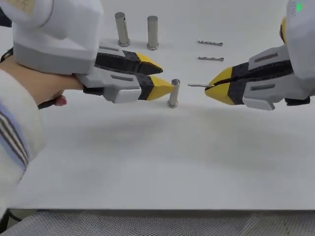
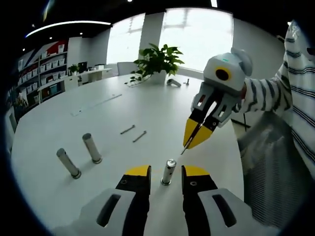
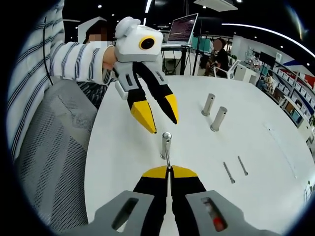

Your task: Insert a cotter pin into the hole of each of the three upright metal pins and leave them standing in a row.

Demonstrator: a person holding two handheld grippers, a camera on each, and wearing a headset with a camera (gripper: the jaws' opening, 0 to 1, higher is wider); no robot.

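An upright metal pin (image 1: 173, 94) stands mid-table, with two more upright pins (image 1: 121, 29) (image 1: 152, 32) behind it. My left gripper (image 1: 166, 77) is open, its yellow tips on either side of the near pin (image 2: 169, 172) without gripping it. My right gripper (image 1: 210, 87) is shut on a thin cotter pin (image 1: 198, 85) held level, its free end a little short of the pin's head. In the right gripper view the cotter pin (image 3: 168, 160) points at the pin (image 3: 166, 145), with the left gripper (image 3: 162, 123) beyond it.
Two loose cotter pins (image 1: 210, 43) (image 1: 210, 59) lie flat on the white table (image 1: 157, 157) at the back right. A mesh chair (image 3: 54, 162) stands at the table's near edge. A potted plant (image 2: 156, 61) sits at the far end.
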